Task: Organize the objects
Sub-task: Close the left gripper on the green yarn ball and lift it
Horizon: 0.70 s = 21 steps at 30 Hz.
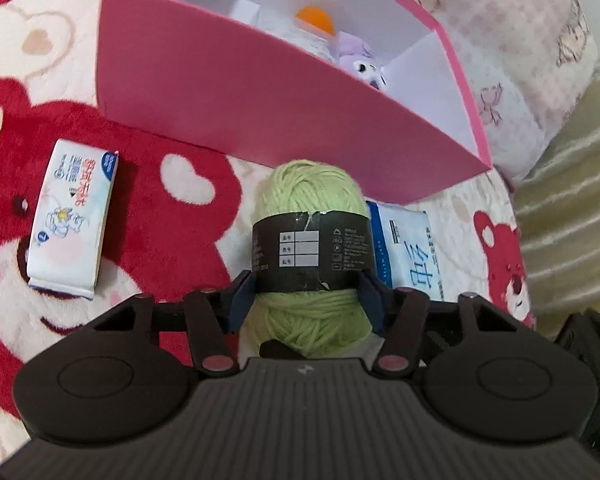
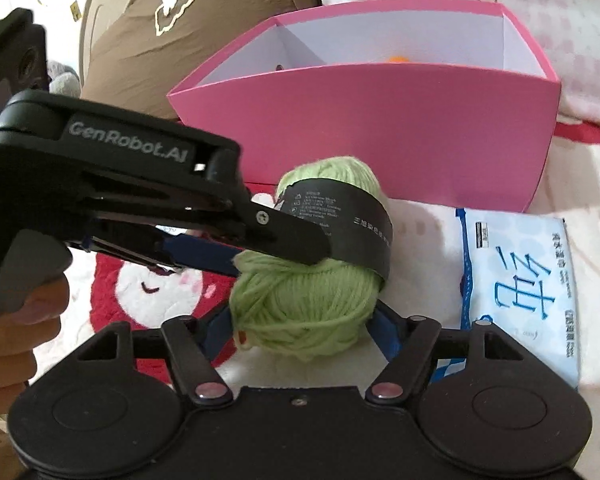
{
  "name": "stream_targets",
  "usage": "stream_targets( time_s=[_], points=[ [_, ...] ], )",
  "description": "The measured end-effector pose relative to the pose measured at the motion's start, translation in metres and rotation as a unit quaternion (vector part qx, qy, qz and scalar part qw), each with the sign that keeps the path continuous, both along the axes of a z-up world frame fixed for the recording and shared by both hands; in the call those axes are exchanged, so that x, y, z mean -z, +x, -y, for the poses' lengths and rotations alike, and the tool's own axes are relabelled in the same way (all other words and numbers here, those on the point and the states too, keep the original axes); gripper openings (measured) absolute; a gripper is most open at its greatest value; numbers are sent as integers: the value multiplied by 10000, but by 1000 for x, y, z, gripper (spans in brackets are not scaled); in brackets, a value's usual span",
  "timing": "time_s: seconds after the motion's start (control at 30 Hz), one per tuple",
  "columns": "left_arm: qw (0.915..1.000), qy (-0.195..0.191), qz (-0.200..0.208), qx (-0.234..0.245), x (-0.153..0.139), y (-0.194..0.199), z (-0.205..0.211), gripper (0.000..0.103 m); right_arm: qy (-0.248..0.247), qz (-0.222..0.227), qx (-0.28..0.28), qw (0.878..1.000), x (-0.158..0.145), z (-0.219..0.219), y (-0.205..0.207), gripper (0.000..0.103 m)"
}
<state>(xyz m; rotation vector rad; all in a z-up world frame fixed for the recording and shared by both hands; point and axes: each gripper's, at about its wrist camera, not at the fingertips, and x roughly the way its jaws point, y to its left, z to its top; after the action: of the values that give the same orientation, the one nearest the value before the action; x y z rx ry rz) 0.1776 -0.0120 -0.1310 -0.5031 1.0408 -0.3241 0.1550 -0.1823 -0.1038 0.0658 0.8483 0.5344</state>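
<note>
A light green yarn ball (image 1: 308, 248) with a black paper band sits on a red and white bear blanket in front of a pink box (image 1: 236, 92). My left gripper (image 1: 306, 300) is shut on the yarn ball, its blue pads pressing both sides. In the right wrist view the yarn ball (image 2: 312, 280) lies between my right gripper's fingers (image 2: 304, 328), which also press its sides. The left gripper (image 2: 228, 236) reaches in from the left across the ball. The pink box (image 2: 380, 120) stands just behind.
The box holds a purple plush toy (image 1: 364, 64) and an orange item (image 1: 316, 18). A tissue pack (image 1: 74, 220) lies left on the blanket. A blue and white pack (image 2: 520, 292) lies right of the yarn. A brown cushion (image 2: 172, 28) lies behind.
</note>
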Motion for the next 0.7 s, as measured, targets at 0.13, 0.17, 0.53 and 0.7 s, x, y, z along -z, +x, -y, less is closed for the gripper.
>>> stream_targets(
  time_s=[0.13,0.17,0.53,0.7],
  points=[
    [9998,149,127,81,-2,-5,10,51,-86,-26,-65,9999,5,1,3,65],
    [9997,177,156,94,-2,-6,11,50,-95,-18,-81,9999,5,1,3,63],
    [10000,-7,4,26,-11,-20,8,50,-160,82,-241,9995,-5,-4,-13,59],
    [9993,-292,31,-252,-15,-31,2,50,-454,273,-372,9979,-13,-15,-22,59]
  ],
)
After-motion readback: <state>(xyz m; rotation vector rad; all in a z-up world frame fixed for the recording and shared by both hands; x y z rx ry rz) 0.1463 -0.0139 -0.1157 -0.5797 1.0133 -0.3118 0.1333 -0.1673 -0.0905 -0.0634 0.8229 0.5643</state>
